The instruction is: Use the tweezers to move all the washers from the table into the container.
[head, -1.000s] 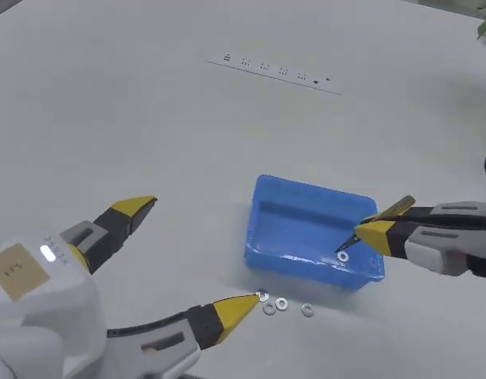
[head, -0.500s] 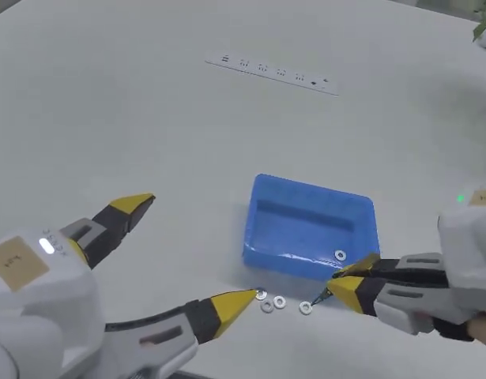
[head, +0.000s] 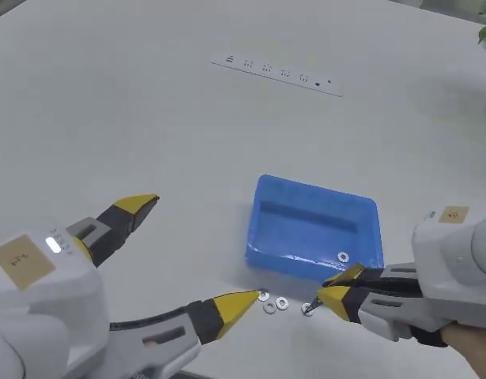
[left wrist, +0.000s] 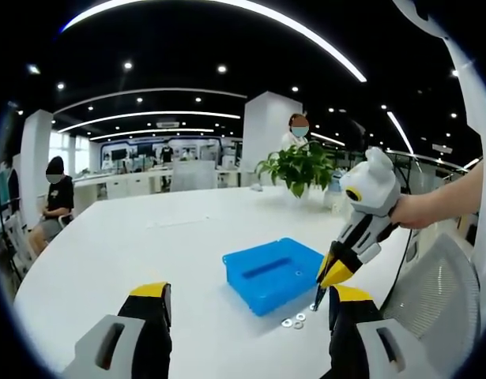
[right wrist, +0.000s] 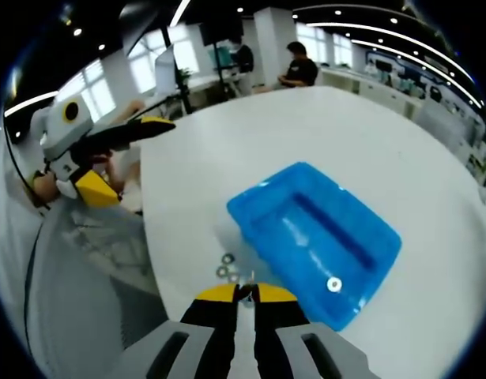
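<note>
The fingers point(head: 331, 298) of the right gripper point(head: 337, 286) pinch the tweezers point(left wrist: 317, 298) by the washers point(head: 281, 303) on the surface point(head: 148, 118), near the container point(head: 294, 266). The left gripper point(head: 201, 251) is open. A thin washer may slip free.

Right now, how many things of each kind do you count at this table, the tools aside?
blue container: 1
washers: 5, 4 on the table and 1 in the blue container
tweezers, in the right tool: 1
socket strip: 1
total: 8
</note>
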Motion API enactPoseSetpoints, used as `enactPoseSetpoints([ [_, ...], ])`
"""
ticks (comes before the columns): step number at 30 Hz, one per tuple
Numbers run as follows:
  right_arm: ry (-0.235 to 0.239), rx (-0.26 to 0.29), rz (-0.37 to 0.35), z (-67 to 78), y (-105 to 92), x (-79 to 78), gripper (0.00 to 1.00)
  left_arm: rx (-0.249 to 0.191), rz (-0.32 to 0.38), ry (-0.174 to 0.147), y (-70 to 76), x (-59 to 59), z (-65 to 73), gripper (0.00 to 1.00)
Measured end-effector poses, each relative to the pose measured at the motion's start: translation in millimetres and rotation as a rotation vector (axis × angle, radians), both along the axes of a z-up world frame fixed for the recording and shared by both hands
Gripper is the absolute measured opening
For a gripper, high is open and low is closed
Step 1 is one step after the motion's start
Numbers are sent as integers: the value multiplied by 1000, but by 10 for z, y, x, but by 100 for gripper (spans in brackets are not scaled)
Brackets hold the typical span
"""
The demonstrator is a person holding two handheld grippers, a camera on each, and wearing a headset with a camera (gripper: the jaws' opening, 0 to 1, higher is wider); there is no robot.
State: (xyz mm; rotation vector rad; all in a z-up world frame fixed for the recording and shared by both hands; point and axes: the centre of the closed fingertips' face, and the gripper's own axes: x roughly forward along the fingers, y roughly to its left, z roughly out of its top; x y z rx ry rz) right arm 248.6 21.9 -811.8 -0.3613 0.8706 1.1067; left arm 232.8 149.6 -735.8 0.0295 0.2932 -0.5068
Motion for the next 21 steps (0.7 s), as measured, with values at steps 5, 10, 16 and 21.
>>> enactPoseSetpoints([
  [5,-2,-13,34,0,29,-79,4,3,-3,5,-9,-1,-11,83],
  [10,-45,-46,101,-32,76,-204,4,9,-7,9,-16,-5,-27,83],
  [16,-158,-70,158,-43,141,-232,3,14,-12,14,-43,-14,-32,83],
  [21,-244,-26,177,-56,225,-219,3,15,-20,17,-74,-21,-27,82],
])
